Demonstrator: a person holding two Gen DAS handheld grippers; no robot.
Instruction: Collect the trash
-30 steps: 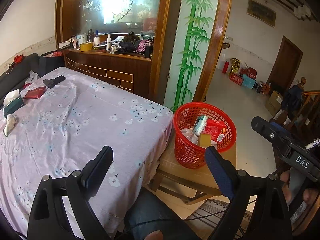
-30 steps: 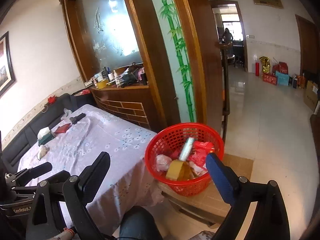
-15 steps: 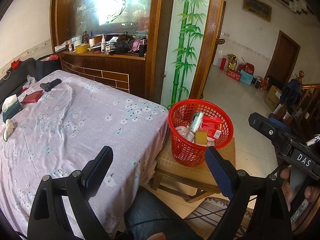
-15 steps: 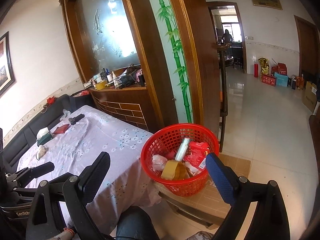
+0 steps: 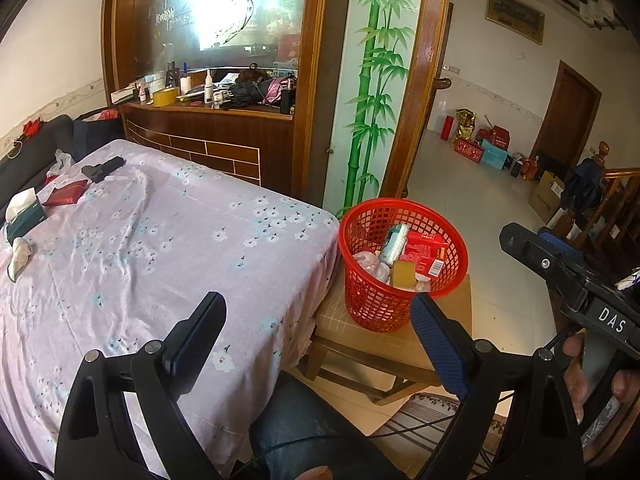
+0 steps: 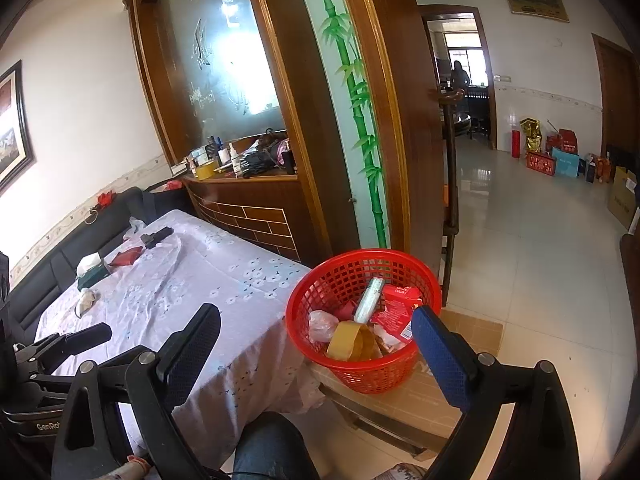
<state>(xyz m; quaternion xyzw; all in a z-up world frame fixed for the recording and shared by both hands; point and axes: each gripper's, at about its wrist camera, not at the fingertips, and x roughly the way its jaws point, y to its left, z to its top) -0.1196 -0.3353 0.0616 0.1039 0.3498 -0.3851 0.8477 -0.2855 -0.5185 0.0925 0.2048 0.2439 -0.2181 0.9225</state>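
Note:
A red mesh basket (image 5: 402, 264) (image 6: 362, 318) stands on a low wooden stool (image 5: 384, 344) beside the table. It holds a tape roll (image 6: 348, 342), a red box (image 5: 424, 254), a pale tube (image 6: 370, 300) and crumpled wrappers. The table carries a floral cloth (image 5: 140, 248) with a tissue pack (image 5: 24, 216), a crumpled mask (image 5: 18, 256), a red packet (image 5: 66, 196) and a black object (image 5: 102, 168) at its far left. My left gripper (image 5: 318, 320) is open and empty, near the table's edge. My right gripper (image 6: 316, 332) is open and empty, just short of the basket.
A wooden cabinet (image 5: 212, 132) with bottles and clutter stands behind the table. A bamboo-painted partition (image 5: 372, 92) rises behind the basket. Tiled floor (image 6: 540, 260) opens to the right, with boxes along the far wall. A person's knee (image 5: 304, 432) is below the grippers.
Both views have shifted a little, so the basket sits slightly further left and lower in frame. Both grippers stay open and empty. Nothing on the table has moved.

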